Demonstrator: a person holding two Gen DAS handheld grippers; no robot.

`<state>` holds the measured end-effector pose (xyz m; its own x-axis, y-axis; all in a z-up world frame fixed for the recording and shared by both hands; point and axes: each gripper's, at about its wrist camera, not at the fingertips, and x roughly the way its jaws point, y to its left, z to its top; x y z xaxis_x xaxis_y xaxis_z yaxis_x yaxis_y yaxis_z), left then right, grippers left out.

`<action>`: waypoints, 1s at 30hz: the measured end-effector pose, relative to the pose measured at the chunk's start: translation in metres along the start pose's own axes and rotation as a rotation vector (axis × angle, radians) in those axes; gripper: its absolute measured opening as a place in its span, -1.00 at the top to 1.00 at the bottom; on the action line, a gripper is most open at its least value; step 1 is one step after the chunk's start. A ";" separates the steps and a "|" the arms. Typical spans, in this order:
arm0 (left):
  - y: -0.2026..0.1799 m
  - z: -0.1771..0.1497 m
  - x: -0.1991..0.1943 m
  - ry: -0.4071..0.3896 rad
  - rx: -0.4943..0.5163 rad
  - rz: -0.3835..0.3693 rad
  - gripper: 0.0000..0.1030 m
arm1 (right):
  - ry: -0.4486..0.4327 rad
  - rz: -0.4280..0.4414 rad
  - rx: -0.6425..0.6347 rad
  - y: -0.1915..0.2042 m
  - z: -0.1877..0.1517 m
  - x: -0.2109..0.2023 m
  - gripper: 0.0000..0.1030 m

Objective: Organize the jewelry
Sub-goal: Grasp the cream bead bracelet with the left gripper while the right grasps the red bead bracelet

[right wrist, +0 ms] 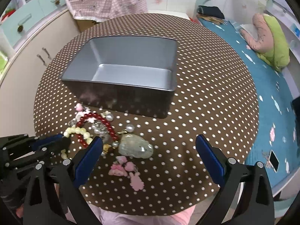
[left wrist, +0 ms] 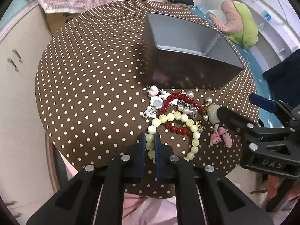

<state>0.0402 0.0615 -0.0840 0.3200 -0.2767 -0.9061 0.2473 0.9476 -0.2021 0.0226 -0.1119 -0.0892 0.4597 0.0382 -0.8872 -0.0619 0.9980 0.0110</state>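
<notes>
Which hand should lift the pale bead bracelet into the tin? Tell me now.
Left. The left gripper is already shut on the pale bead bracelet, while the right gripper stands open over the pendant pile, holding nothing. The tin sits just beyond.

"DAS" (embossed) on right gripper [left wrist: 261, 104]

2 bracelets [left wrist: 174, 129] (beaded) — 1 tin [right wrist: 120, 71].

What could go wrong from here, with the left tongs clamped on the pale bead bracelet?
1. The pale bead bracelet held in the left tongs overlaps the red bead bracelet and small charms; lifting may drag them along.
2. The grip is on a few round beads; they could slip out.
3. The right tongs hang open over the same pile, close to the left; the two could collide.
</notes>
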 end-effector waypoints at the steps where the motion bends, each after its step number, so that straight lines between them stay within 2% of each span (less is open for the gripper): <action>1: 0.003 0.000 -0.003 -0.008 -0.005 -0.001 0.85 | 0.000 0.007 -0.012 0.004 0.001 0.001 -0.86; 4: 0.013 0.001 -0.016 -0.054 -0.020 -0.001 0.85 | 0.001 0.030 -0.046 0.016 0.004 0.003 -0.85; 5: 0.014 0.001 -0.020 -0.065 -0.022 -0.003 0.85 | 0.001 0.051 -0.061 0.022 0.004 0.003 -0.76; 6: 0.019 0.001 -0.026 -0.080 -0.028 -0.005 0.85 | 0.004 0.067 -0.073 0.029 0.006 0.004 -0.53; 9: 0.032 0.000 -0.043 -0.115 -0.050 -0.003 0.85 | 0.029 0.112 -0.092 0.040 0.008 0.008 -0.09; 12: 0.044 -0.007 -0.058 -0.148 -0.059 -0.007 0.85 | 0.047 0.141 -0.111 0.050 0.009 0.011 0.13; 14: 0.050 -0.008 -0.065 -0.167 -0.063 -0.014 0.85 | 0.048 0.177 -0.136 0.058 0.008 0.010 0.21; 18: 0.037 -0.007 -0.064 -0.175 -0.070 -0.019 0.85 | 0.071 0.221 -0.184 0.078 0.009 0.014 0.22; 22: 0.036 -0.008 -0.057 -0.171 -0.078 -0.029 0.85 | 0.113 0.220 -0.205 0.092 0.012 0.030 0.23; 24: 0.038 -0.009 -0.055 -0.167 -0.084 -0.033 0.85 | 0.090 0.193 -0.240 0.100 0.014 0.032 0.26; 26: 0.041 -0.010 -0.054 -0.165 -0.091 -0.039 0.85 | 0.063 0.149 -0.272 0.108 0.014 0.033 0.42; 29: 0.044 -0.011 -0.054 -0.166 -0.097 -0.049 0.85 | 0.065 0.166 -0.274 0.116 0.011 0.036 0.82; 30: 0.045 -0.012 -0.054 -0.167 -0.097 -0.052 0.85 | 0.062 0.161 -0.277 0.119 0.010 0.037 0.84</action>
<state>0.0232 0.1208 -0.0485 0.4586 -0.3410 -0.8206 0.1812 0.9399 -0.2894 0.0414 0.0084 -0.1156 0.3700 0.1832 -0.9108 -0.3718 0.9276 0.0356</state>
